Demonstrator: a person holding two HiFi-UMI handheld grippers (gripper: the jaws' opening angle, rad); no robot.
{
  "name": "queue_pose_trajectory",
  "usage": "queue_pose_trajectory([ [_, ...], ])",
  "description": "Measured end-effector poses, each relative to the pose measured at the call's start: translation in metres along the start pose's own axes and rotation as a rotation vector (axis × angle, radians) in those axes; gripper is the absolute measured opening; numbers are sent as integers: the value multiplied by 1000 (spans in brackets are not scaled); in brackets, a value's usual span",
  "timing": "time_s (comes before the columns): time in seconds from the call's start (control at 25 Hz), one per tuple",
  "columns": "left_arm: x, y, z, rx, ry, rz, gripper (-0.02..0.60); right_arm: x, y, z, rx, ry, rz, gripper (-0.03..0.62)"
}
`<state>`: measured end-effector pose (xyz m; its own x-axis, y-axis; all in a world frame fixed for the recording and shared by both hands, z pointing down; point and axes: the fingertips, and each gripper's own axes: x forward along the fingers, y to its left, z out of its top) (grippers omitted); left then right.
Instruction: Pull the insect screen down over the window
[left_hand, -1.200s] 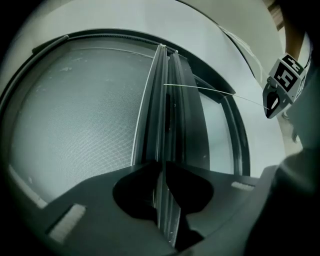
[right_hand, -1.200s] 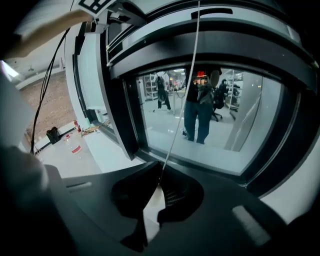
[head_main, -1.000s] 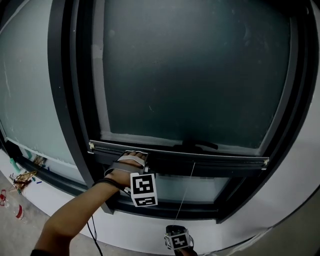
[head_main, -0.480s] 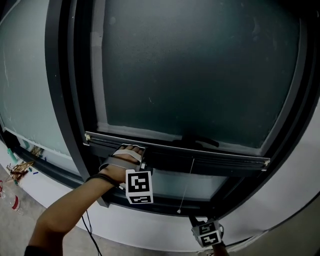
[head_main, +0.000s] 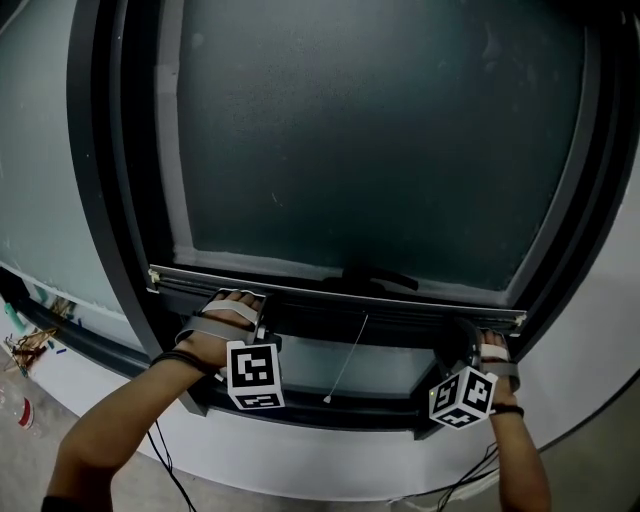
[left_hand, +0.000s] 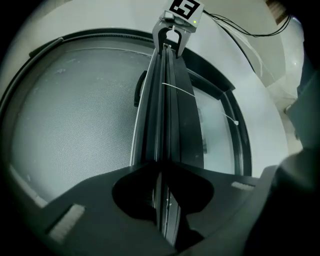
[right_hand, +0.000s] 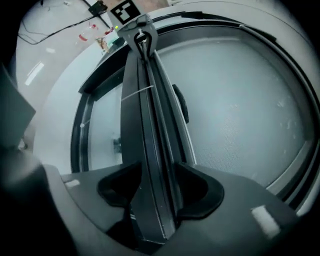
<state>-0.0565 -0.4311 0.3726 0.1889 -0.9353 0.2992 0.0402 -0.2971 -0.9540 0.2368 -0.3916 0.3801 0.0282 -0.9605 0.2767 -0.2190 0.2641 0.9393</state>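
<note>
Quick rundown of where we're at: the insect screen (head_main: 380, 130) is most of the way down, and its mesh covers nearly the whole pane inside the dark window frame (head_main: 115, 200). The screen's bottom bar (head_main: 400, 318) runs across the lower part of the window, sitting a touch lower at its right end from where we're looking. Only a narrow strip of bare glass (head_main: 300, 362) shows between it and the bottom of the frame. A thin pull cord (head_main: 347, 358) dangles from about the middle of the bar over that strip, with a little bead (head_main: 327, 400) on the end, hanging free. There's also a small dark handle (head_main: 375, 280) on the bar near the middle.

Our left gripper (head_main: 262, 318) is on the bar toward its left end. In the left gripper view the jaws are nearly together, pinched on a thin lip of the bar that runs straight off between them, so that one's got a proper hold. Our left hand (head_main: 215, 335) sits just below the bar, with the marker cube (head_main: 252, 372) facing us.

Our right gripper (head_main: 462, 338) is up at the bar's right end, close to the frame. Its jaws are opening and stand wide, straddling the full thickness of the bar. The bar is between them, but we wouldn't call it a squeeze. Our right hand (head_main: 497, 365) is below it, with its own marker cube (head_main: 463, 396) turned at an angle.
</note>
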Motion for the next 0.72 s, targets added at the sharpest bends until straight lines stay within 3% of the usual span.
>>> queue_pose_trajectory([
  [0.32, 6, 0, 2, -8, 4, 5, 67, 20, -3, -15, -97, 27, 4, 190],
  [0.72, 12, -7, 4, -27, -2, -8, 52, 20, 0, -16, -41, 46, 35, 146],
])
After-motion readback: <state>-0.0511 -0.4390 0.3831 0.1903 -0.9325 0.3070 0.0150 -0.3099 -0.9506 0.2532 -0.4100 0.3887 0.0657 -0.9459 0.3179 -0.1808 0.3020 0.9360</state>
